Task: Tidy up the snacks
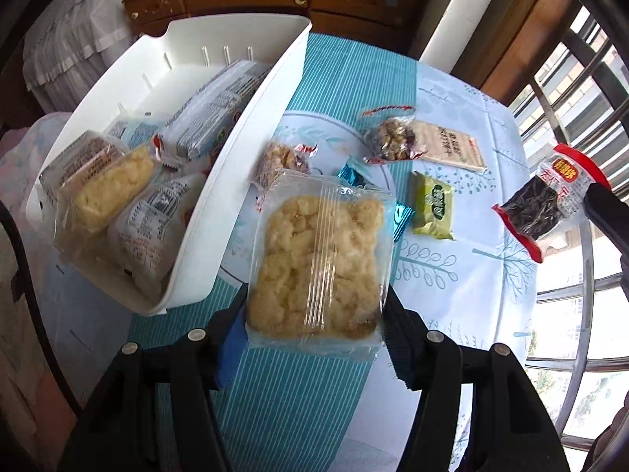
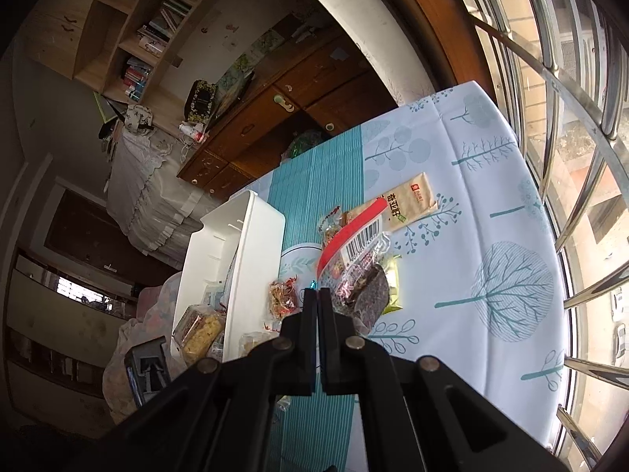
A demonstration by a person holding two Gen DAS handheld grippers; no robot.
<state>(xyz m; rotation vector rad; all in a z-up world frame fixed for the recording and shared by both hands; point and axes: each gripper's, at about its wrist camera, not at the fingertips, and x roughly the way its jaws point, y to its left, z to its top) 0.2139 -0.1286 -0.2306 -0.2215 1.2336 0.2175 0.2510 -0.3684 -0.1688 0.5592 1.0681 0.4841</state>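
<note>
Puffed-rice packet sits clamped between left tool fingers.

Puffed-rice packet between fingers

One white bin, about five wrapped snacks inside it, six snack packets on the worktop, two packets held aloft

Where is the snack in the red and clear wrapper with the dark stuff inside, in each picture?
Left wrist view: the red and clear wrapper with dark filling is far right, held up.
Right wrist view: it is at centre, just past the tool tips.
Shared landmark: the white plastic bin.
</note>
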